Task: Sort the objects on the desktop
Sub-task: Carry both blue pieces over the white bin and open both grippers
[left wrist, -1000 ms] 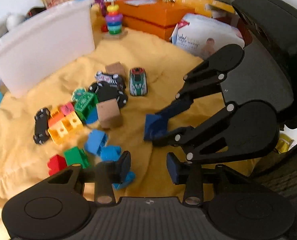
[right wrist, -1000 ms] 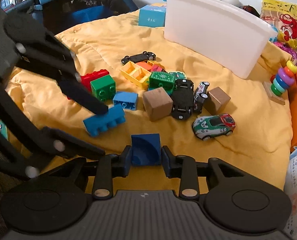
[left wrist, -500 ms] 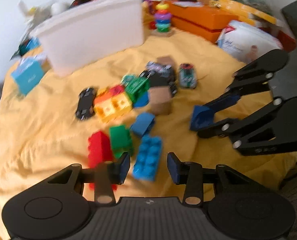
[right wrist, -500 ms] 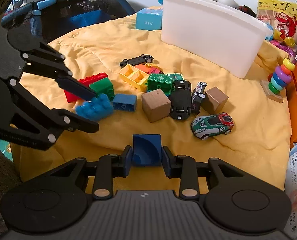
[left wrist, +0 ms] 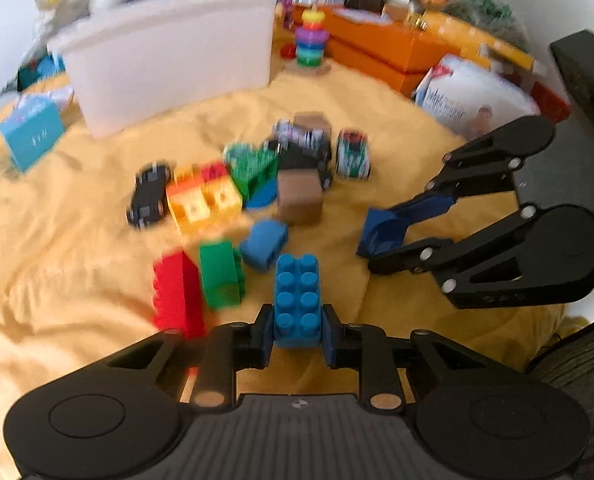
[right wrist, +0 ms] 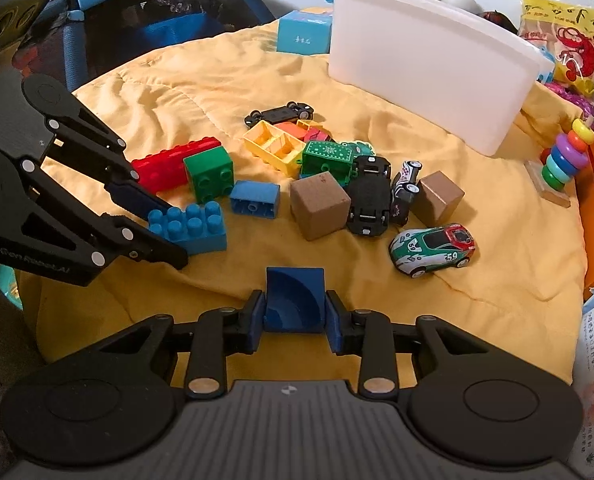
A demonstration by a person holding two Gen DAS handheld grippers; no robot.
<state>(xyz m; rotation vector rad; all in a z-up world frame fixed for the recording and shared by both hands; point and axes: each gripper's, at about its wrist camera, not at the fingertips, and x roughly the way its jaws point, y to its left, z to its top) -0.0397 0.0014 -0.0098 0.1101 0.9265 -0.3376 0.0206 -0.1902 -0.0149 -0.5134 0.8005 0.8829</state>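
Note:
My left gripper (left wrist: 297,334) is shut on a long light-blue studded brick (left wrist: 298,302), held just over the yellow cloth; it also shows in the right wrist view (right wrist: 191,226). My right gripper (right wrist: 295,320) is shut on a dark blue curved block (right wrist: 294,300), seen from the left wrist view (left wrist: 381,230) at the right. Loose on the cloth lie a red brick (right wrist: 173,162), a green brick (right wrist: 209,174), a small blue brick (right wrist: 255,199), a yellow brick (right wrist: 275,148), two brown cubes (right wrist: 319,205), and toy cars (right wrist: 433,248).
A white bin (right wrist: 429,60) stands at the back of the yellow cloth (right wrist: 201,92). A light-blue box (right wrist: 303,36) sits to its left. A ring stacker (right wrist: 565,158) and orange boxes (left wrist: 381,48) are at the right, with a printed pack (left wrist: 473,100).
My left gripper swung left, came over the light-blue brick and closed on it. My right gripper kept its hold on the dark blue block and barely moved.

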